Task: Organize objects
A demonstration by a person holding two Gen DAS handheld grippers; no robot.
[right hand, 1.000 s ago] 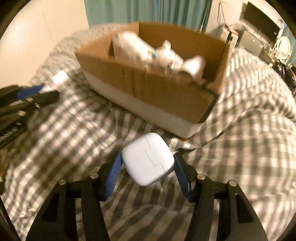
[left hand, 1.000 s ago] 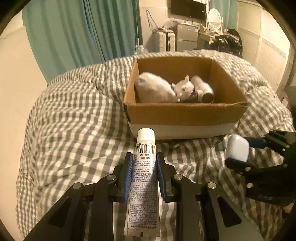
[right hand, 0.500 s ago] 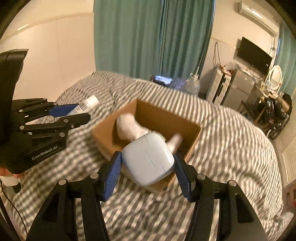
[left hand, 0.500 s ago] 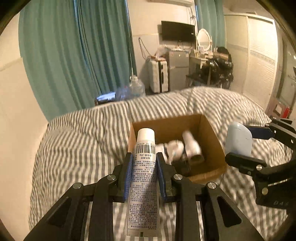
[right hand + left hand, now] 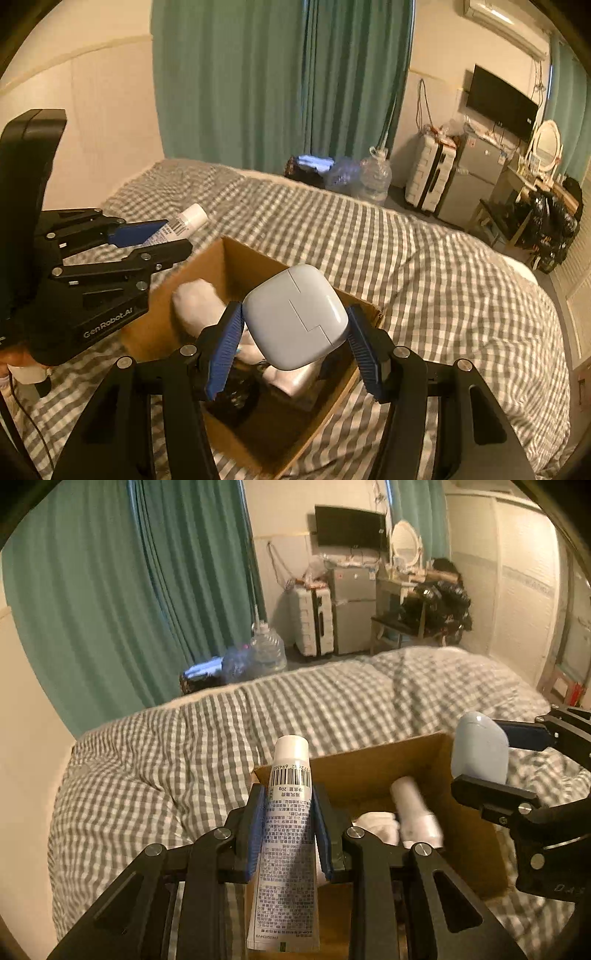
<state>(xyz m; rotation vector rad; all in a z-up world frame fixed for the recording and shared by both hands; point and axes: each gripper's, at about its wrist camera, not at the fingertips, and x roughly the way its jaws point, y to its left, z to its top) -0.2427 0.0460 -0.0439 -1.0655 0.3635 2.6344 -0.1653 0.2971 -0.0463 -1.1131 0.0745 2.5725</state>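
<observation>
Holding white tube (image 5: 289, 834) in our clamped left gripper (image 5: 289, 830) | right gripper (image 5: 295, 341), half-spread, is gripping pale blue case (image 5: 295, 316) | both are hovering over cardboard box (image 5: 236, 258), lower centre.

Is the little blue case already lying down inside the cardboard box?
No, the light blue case is clamped between the right gripper's blue pads, held up above the open cardboard box.

Black screw-studded claw (image 5: 295, 345), blue pads (image 5: 224, 350), seemingly "GenRobot.AI" lettering.
</observation>
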